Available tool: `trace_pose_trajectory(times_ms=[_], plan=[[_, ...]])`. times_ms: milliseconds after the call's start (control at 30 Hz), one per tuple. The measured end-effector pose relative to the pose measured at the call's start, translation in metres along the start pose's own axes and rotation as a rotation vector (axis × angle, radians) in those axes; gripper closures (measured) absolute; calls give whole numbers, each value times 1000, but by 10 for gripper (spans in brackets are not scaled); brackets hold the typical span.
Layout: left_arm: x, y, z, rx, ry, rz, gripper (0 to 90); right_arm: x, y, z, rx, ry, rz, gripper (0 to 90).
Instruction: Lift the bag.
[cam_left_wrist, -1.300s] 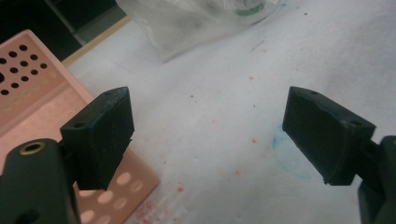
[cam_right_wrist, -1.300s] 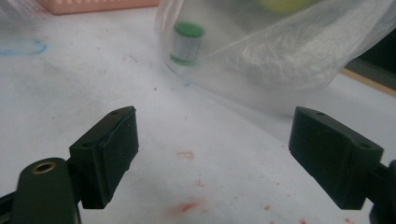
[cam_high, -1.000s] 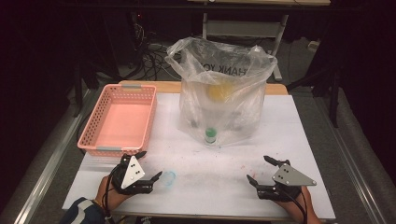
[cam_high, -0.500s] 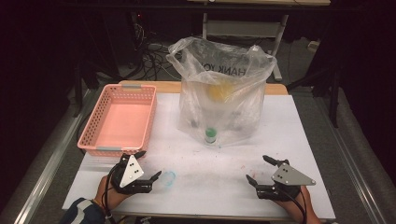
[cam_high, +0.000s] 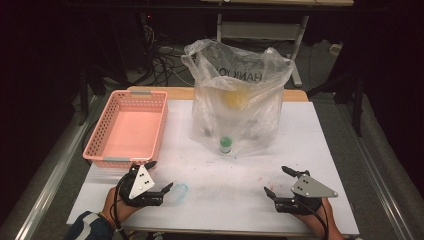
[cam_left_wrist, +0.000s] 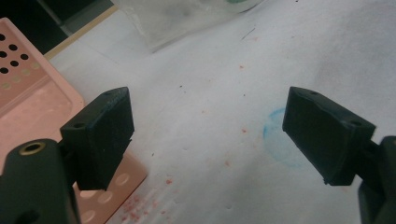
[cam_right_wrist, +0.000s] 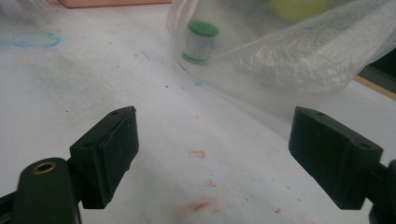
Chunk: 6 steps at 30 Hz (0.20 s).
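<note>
The place looks like a lab or recording room set up for manipulation trials. A white-covered table (cam_high: 320, 150), stained with red flecks and a blue ring (cam_left_wrist: 280, 140), stands in a dark room. Behind it a tangle of cables (cam_high: 165, 55) lies on the floor beside the metal legs of another bench (cam_high: 300, 45). The surroundings are unlit and bare.

1. the left black two-jaw gripper (cam_high: 159, 176) sits low at the near left, jaws spread wide with nothing between them, held by the person's left hand (cam_high: 114, 202).
2. the right black two-jaw gripper (cam_high: 276, 181) sits at the near right, jaws likewise wide apart and empty, gripped by the right hand (cam_high: 320, 220).
</note>
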<state>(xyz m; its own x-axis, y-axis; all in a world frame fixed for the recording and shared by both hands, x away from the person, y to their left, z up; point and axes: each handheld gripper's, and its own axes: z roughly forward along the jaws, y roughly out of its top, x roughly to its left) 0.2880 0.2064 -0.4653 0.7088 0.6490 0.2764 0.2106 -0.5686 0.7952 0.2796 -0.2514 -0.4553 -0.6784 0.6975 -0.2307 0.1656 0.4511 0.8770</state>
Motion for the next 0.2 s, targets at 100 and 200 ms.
trace_pose_trajectory(times_ms=[100, 200], plan=[[0, 1, 1, 0, -5, 1, 162, 0, 0, 0, 3, -2, -1, 168], [0, 1, 1, 4, -7, 5, 162, -1, 0, 0, -1, -5, 1, 168]])
